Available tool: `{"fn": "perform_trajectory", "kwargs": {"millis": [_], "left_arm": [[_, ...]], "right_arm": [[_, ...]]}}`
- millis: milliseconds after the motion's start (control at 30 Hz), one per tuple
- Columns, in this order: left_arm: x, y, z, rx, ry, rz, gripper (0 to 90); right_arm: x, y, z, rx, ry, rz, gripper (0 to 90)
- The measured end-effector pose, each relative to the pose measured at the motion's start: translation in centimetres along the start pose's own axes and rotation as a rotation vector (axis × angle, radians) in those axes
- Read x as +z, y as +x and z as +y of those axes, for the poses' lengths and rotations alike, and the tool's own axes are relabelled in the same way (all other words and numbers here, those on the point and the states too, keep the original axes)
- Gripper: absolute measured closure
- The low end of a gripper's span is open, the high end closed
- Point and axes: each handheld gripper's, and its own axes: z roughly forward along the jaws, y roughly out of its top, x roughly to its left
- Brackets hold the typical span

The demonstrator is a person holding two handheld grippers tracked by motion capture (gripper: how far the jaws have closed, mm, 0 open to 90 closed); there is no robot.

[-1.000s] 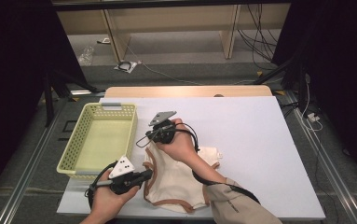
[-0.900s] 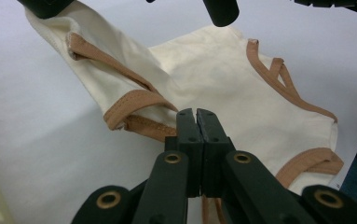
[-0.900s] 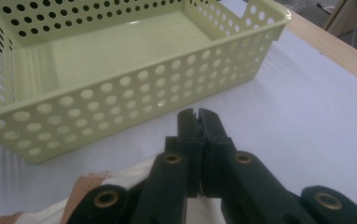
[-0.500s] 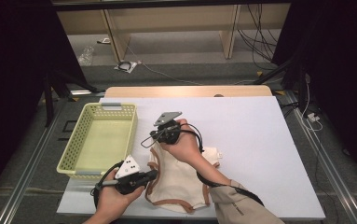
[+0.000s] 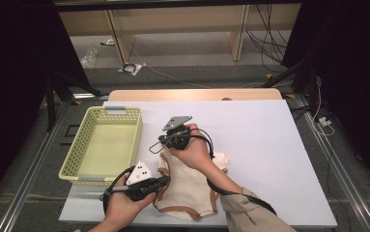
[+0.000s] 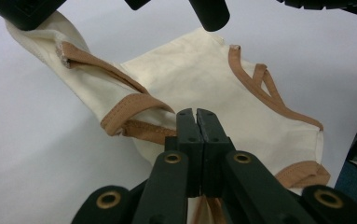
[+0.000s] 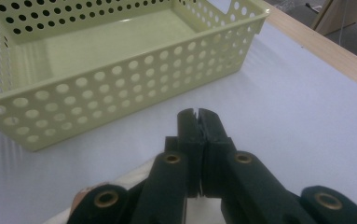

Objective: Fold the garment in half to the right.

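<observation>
Both tongs are clamped on the cream garment, a small bodysuit-like piece with brown trim lying on the near middle of the white worktop. Left tongs pinch the near-left edge; in the left gripper view the jaws meet tightly with cloth running under them, right at a brown-trimmed opening. Right tongs hold the far-left corner; in the right gripper view the jaws stand pressed together, a strip of cream fabric showing below them, though the pinch itself is hidden. That raised corner appears at the top left of the left gripper view.

Yellow perforated basket sits just left of the garment, empty, its near wall close ahead of the right tongs.

Step in hand, as judged: a two-point grip on the garment's left side, either mid-fold or ready for a lift toward the basket.

Next move calls for both hands travelling together, grips kept firm so the cloth does not slip, and enough lift to clear the basket's rim. Right half of the garment lies loose and may drag.
</observation>
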Motion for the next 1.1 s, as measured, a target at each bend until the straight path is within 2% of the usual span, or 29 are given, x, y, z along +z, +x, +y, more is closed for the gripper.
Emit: {"fn": "perform_trajectory", "kwargs": {"millis": [1100], "left_arm": [[0.9,-1.1,1.1,0.027,-0.006,-0.025,88.6]], "right_arm": [[-1.7,-0.4,-0.6,0.014,-0.011,-0.016,89.7]]}}
